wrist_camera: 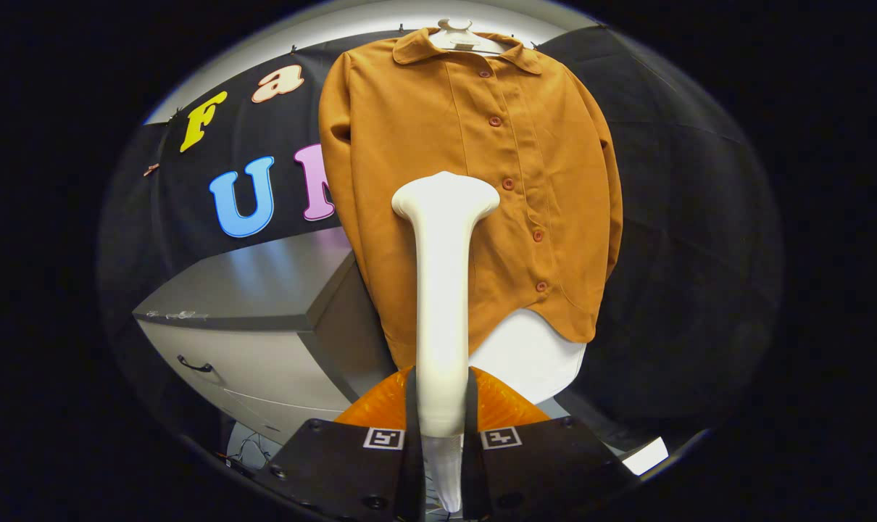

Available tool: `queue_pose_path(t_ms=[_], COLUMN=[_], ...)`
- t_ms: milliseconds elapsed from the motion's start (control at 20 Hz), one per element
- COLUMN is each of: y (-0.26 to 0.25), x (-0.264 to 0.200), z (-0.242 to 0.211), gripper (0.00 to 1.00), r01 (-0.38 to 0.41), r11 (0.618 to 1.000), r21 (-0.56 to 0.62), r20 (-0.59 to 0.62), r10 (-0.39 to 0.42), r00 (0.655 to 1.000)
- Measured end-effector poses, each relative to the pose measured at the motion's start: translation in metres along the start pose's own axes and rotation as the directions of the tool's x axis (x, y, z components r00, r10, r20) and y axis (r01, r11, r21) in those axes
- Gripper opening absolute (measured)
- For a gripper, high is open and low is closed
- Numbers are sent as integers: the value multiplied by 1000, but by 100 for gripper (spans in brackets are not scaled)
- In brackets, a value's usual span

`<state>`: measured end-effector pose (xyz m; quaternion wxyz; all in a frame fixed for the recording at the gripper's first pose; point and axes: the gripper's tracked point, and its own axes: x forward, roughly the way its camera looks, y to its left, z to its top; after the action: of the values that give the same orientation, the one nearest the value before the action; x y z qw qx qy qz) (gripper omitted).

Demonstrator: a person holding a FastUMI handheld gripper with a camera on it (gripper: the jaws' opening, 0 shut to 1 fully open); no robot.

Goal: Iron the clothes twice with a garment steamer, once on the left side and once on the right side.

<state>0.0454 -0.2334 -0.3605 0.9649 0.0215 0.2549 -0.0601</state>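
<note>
Gripper view: gripper, bottom centre of frame, clenched on the white garment steamer, both fingers pressing its handle. Steamer stands upright; its head reaches frame centre, over the shirt's left-of-placket panel. Brown shirt hangs buttoned on a white hanger, top centre, against the booth wall. Grey cabinet lower left. Judgement: for a good pass, keep the head flat to the cloth, travel slowly along one panel, clear of the buttons.

One shirt; one steamer; one cabinet
</note>
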Motion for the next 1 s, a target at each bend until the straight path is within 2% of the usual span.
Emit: queue_pose_path(t_ms=[250,500,750,1000], y=[-4,-3,-4,-13], x=[-20,-54,-93,-131], z=[-27,-15,38,119], gripper=[23,23,23,23], r01=[4,-8,-17,-20], r11=[1000,1000,1000,1000], r21=[-4,-2,-7,-15], r20=[-46,-16,89,238], r10=[-5,8,18,23], r00=[999,1000,996,971])
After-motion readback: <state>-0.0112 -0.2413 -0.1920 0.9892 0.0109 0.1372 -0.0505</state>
